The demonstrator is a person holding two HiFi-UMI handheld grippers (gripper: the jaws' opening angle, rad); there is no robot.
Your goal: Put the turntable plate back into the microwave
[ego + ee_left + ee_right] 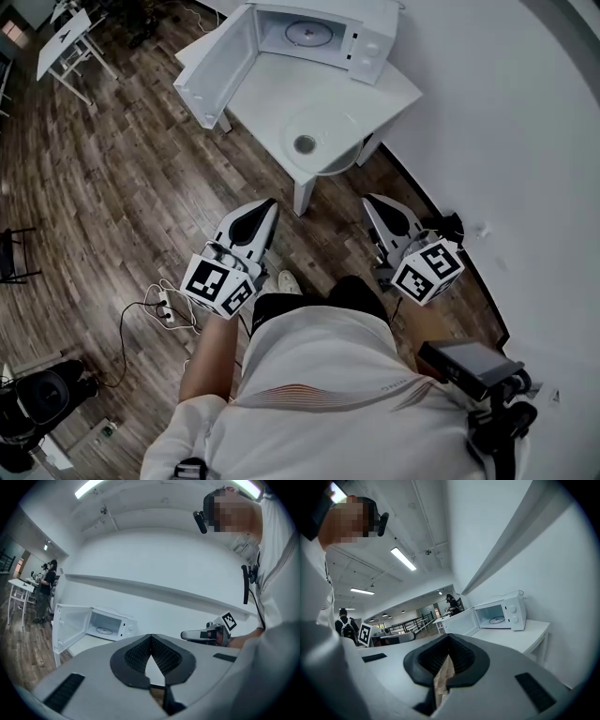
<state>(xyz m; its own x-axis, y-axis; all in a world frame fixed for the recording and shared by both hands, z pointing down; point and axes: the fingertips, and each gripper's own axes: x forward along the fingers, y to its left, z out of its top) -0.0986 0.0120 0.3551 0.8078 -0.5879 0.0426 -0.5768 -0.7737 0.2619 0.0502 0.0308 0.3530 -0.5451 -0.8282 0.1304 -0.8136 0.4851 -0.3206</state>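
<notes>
On the white table (389,89) by the wall stands the white microwave (373,45); its door (220,66) is swung wide open on the left of the cavity, and a round ring shows on the cavity floor.

In front of the microwave, outside the cavity, the clear glass turntable plate (333,131) lies flat on the table; it sits close to the table's near edge, apart from the open door, and nothing touches it.

Well short of the microwave, over the wood floor (112,187), the person holds both grippers side by side, pointing towards it.

The left gripper (267,206) is on the microwave's door side. In the left gripper view its black ribbed pads (136,656) are pressed together at the tips; nothing is between them.

The right gripper (370,200) is on the microwave's control-panel side. In the right gripper view its pads (461,656) likewise meet at the tips and pinch nothing; only the floor shows through the slit below them.

Neither gripper reaches the table or the plate; the microwave looks small and far off in both gripper views.

Farther from the microwave than the grippers, the person's white shirt (319,375) fills the bottom of the head view. A power strip with its cable (164,305) lies on the floor beside the left gripper, and a black camera on a stand (473,366) is by the wall beside the shirt.

Off to the door side of the microwave, well apart from it, stands a second white table (66,37); another person (47,585) stands near it.
</notes>
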